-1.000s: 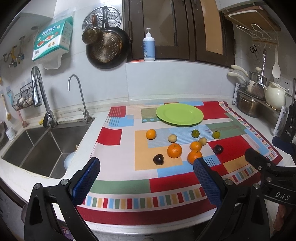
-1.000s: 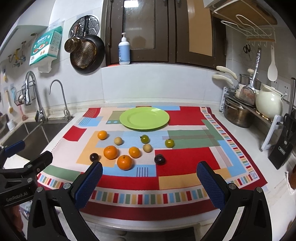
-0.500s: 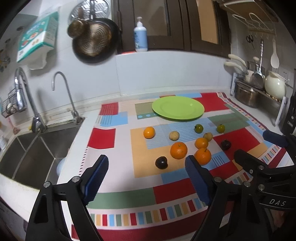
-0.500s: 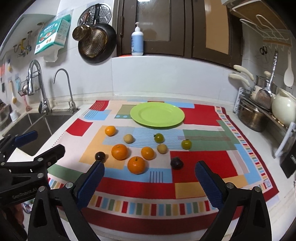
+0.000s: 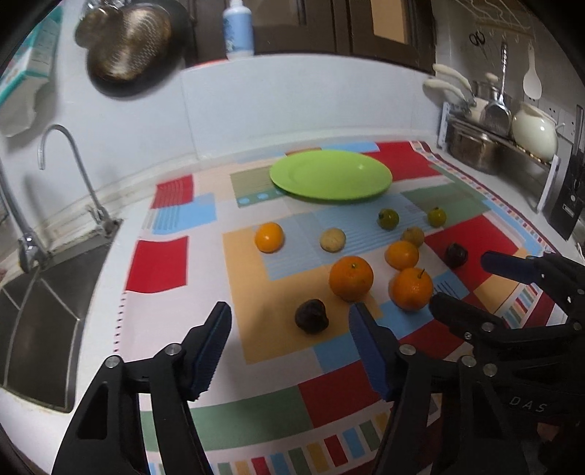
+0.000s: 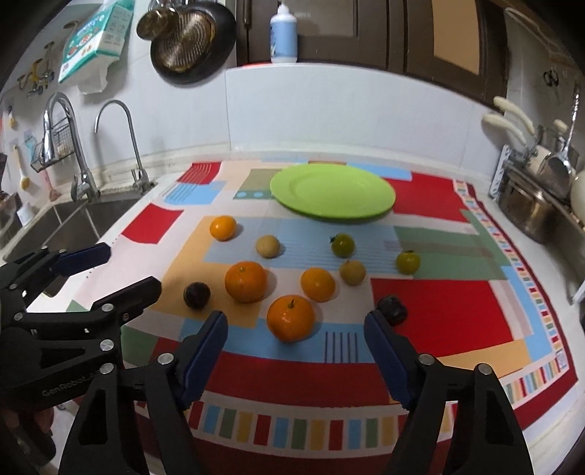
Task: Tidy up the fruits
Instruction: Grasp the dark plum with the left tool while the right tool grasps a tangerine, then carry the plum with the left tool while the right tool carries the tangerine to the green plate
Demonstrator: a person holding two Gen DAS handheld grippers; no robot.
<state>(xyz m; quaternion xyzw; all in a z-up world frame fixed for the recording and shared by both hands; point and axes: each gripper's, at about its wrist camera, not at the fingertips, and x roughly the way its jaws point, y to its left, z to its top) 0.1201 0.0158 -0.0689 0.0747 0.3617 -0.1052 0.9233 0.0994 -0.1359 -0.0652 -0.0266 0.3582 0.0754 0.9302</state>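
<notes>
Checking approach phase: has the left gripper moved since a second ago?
Yes. The left gripper has come forward and down toward the dark fruit, away from the sink; its jaws have been closing, empty.

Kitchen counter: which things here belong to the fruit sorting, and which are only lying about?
Belong to the job:
- round green plate, empty
- ten small fruits on the patterned cloth: orange, green, tan and dark ones

Just lying about:
- white ceramic pot
- blue-and-white soap bottle
- hanging dark frying pan
- steel sink

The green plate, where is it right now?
The green plate sits empty at the far middle of the patchwork cloth in both views, beyond the scattered fruit and near the white backsplash.
</notes>
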